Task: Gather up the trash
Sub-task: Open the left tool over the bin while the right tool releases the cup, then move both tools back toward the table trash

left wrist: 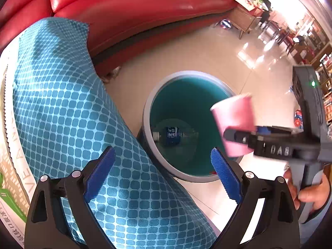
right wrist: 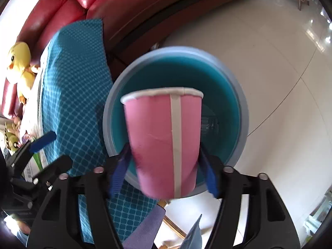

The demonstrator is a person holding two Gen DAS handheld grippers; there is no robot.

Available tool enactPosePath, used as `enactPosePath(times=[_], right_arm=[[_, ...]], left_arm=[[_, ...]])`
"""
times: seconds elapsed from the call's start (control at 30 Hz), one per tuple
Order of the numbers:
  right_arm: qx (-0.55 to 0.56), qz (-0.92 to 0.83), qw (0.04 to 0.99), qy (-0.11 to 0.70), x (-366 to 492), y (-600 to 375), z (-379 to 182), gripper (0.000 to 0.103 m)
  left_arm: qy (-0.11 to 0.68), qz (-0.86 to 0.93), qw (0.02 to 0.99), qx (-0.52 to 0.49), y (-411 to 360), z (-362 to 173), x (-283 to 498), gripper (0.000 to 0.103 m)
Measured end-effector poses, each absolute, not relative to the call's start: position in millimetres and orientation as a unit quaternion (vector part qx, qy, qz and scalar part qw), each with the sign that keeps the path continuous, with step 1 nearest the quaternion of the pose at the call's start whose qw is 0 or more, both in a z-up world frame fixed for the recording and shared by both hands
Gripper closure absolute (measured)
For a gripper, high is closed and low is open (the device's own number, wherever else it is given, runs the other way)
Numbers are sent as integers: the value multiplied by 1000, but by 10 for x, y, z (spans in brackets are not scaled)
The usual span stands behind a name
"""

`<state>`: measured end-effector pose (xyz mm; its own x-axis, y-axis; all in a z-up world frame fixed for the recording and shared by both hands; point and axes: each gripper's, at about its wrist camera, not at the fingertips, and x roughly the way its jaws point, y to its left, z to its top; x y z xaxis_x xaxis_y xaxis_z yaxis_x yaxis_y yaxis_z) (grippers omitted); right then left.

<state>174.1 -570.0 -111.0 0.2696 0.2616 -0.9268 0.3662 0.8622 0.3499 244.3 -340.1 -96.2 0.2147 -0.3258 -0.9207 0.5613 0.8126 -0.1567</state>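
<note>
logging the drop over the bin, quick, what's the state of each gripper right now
left gripper: open, nothing between its fingers
right gripper: pink cup between its fingers; gripped or loose cannot be told

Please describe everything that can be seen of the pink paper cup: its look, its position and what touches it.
The pink paper cup looks like thin paper, with a rolled white rim and a pale seam strip down its side. It is uncrushed. It sits between the blue fingers of the right gripper, rim pointing away from the gripper. Whether the pads still press on it cannot be told. It hangs above the open mouth of the grey bin with a teal inside. The left wrist view shows it blurred over the bin's edge.
</note>
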Motion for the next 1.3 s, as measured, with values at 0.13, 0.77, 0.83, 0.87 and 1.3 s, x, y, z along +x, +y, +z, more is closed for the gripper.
enactPosePath(times=[0.13,0.77,0.83,0.87,1.3], right_arm=[[261,-28,750,608,1709,-5648,-1133,35],[240,-58,745,620,1574,-5482,-958,21],[233,-57,747,620,1544,-5420,-914,21],[229,-55,748,621,1535,-5378,-892,21],[182,-14,773,607,1374,-4593,-448,21]], left_arm=[[559,-285,772,105,-3360,-955,2420,10],[549,-282,782,84,-2998,-799,2228,10],[545,-282,785,83,-2912,-752,2170,10],[543,-281,787,82,-2861,-722,2141,10],[501,-253,825,72,-1880,-264,1714,4]])
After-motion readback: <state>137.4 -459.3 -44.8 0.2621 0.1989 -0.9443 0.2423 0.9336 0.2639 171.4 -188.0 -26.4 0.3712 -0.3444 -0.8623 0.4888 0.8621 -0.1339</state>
